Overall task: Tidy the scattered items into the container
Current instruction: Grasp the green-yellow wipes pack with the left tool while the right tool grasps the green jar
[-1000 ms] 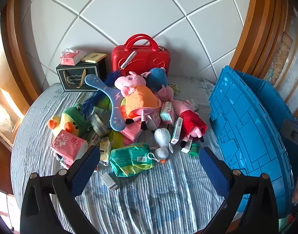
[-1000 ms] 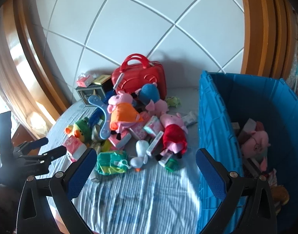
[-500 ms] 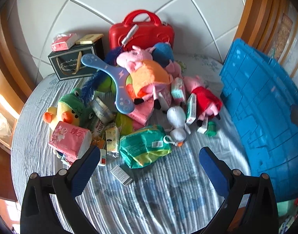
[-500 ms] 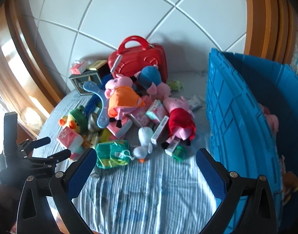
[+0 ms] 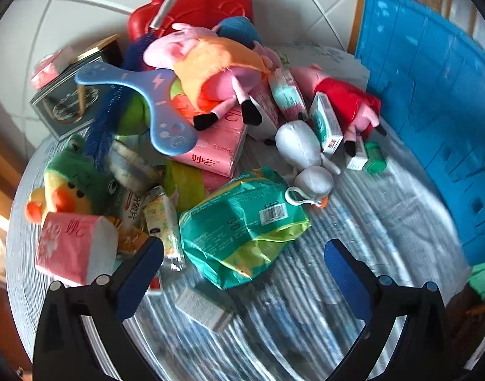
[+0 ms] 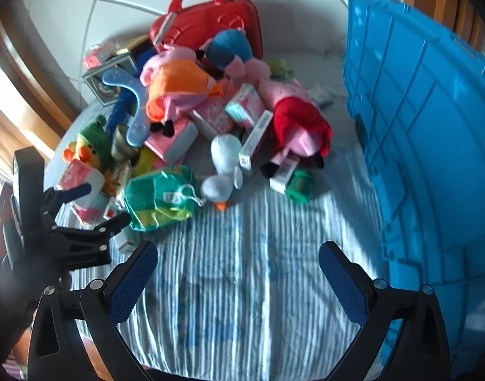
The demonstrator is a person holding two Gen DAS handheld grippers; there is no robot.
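Above green packet (image 5: 242, 222), left gripper (image 5: 244, 265) spread empty, tilted down

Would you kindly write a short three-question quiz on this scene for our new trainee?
1. True or false: the left gripper holds the green bag.
2. Which colour is the bin: A red, B blue, C white?
3. Fill in: the white goose toy has an ____ beak.

Key: 1 false, both the left and the right gripper are open and empty; 2 B; 3 orange.
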